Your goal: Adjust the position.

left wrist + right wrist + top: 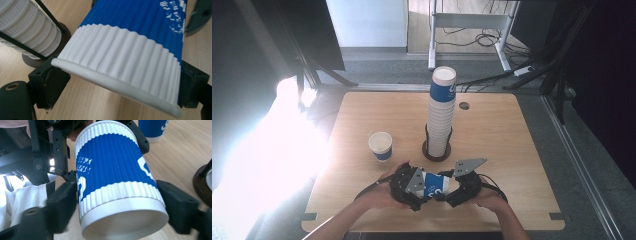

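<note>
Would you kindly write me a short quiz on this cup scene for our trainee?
1. How many cups stand alone on the table, apart from the stack?
2. True or false: the left gripper clamps the held cup near its rim.
3. The stack stands in: A a dark holder; B a bowl; C a box.
Key: 1 one, the lone cup; 2 true; 3 A.

The cup [434,184] was a ribbed paper one, blue around its middle with white bands at rim and base and white print on the blue. It lay on its side, lifted just above the table's near edge, between the two grippers.
</note>
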`<state>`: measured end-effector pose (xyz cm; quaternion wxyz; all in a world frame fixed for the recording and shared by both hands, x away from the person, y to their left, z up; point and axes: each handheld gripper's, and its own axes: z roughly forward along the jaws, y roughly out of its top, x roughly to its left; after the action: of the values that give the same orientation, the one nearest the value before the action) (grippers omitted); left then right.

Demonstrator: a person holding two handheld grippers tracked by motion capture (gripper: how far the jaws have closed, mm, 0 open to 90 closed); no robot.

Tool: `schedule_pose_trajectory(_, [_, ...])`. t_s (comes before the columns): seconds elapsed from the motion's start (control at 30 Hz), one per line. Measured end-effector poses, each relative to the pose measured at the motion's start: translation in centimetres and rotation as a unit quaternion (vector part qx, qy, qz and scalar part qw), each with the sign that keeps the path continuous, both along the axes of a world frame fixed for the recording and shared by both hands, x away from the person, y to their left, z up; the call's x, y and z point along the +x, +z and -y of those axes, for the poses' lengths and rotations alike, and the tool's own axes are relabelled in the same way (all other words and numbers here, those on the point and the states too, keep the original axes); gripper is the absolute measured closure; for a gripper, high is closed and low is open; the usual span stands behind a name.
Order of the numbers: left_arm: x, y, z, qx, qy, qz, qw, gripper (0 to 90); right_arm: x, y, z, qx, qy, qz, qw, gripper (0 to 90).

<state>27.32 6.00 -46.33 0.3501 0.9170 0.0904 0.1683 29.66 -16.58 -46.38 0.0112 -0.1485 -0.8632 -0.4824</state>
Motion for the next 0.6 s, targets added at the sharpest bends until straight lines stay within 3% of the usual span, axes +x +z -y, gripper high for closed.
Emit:
schedule_pose_trajectory(0.23, [0.0, -0.1, -0.4, -0.026, -0.001, -0.013, 0.9996, 10.0, 0.0, 0.1, 0.3, 0.013, 0.01, -0.008, 0.9998, 26.4])
schedule_pose_trajectory(0.43, [0.1, -0.1, -0.9, -0.059, 0.023, -0.02, 0.9978, 7.2, 0.3, 0.4, 0.9, 0.039, 0.003, -0.012, 0.9992, 26.9])
schedule_pose_trajectory(0.5, [0.2, -0.3, -1.3, -0.087, 0.034, -0.032, 0.9951, 7.2, 0.3, 0.7, 1.3, 0.052, -0.002, -0.011, 0.9986, 26.9])
schedule_pose_trajectory(0.6, [0.2, -0.7, -1.7, -0.128, 0.05, -0.051, 0.9892, 7.2, 0.5, 1.1, 2.0, 0.068, -0.017, -0.004, 0.9975, 26.9])
